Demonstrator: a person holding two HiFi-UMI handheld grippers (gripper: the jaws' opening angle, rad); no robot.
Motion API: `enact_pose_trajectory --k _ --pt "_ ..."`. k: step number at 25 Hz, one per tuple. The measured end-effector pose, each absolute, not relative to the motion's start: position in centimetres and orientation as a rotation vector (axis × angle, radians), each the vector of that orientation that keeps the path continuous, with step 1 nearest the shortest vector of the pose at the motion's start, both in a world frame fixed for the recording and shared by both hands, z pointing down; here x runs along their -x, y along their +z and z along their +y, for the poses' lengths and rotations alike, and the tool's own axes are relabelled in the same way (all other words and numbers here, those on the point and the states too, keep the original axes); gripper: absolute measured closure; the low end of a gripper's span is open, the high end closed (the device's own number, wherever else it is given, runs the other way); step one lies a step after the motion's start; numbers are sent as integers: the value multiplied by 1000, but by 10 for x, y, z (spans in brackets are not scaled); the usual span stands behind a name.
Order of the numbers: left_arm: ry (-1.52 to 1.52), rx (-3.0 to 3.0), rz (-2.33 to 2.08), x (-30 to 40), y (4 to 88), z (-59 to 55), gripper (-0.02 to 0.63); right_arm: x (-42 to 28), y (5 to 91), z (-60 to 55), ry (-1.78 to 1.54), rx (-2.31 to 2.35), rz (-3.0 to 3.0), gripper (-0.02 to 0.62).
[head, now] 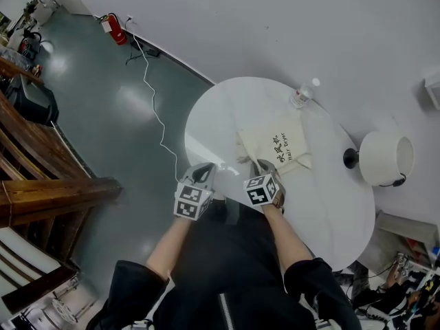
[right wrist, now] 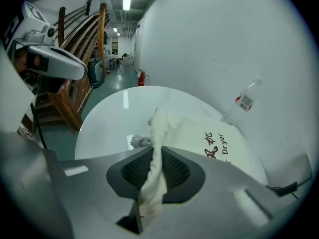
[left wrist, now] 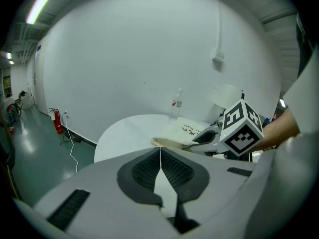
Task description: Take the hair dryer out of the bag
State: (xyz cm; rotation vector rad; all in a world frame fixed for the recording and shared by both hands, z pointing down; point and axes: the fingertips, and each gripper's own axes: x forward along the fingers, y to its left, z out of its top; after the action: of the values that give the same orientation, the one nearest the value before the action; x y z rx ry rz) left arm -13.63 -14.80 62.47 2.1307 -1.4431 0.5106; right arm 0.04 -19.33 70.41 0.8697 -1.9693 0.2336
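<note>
A cream cloth bag (head: 278,143) printed "Hair Dryer" lies flat on the round white table (head: 220,115). No hair dryer shows outside it. My right gripper (head: 262,167) is at the bag's near edge. In the right gripper view it (right wrist: 155,151) is shut on a bunched strip of the bag's cloth (right wrist: 158,128), which rises from the bag (right wrist: 199,138). My left gripper (head: 203,172) hovers just left of the bag, its jaws (left wrist: 160,151) shut. Only a thin pale line shows between its pads; I cannot tell if it is a string. A small grey piece (right wrist: 139,142) lies by the bag's mouth.
A clear plastic bottle (head: 302,95) stands at the table's far edge behind the bag. A round white lamp (head: 385,158) sits right of the table. Wooden stairs (head: 41,177) stand at the left, and a fire extinguisher (head: 117,29) with a floor cable is by the wall.
</note>
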Motion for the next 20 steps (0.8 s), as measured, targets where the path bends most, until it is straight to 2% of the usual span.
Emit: enact_pose_trajectory --k 20 --pt "620 -2276 -1224 75 640 -183 592 -11 655 -203 438 -908 -2176 557"
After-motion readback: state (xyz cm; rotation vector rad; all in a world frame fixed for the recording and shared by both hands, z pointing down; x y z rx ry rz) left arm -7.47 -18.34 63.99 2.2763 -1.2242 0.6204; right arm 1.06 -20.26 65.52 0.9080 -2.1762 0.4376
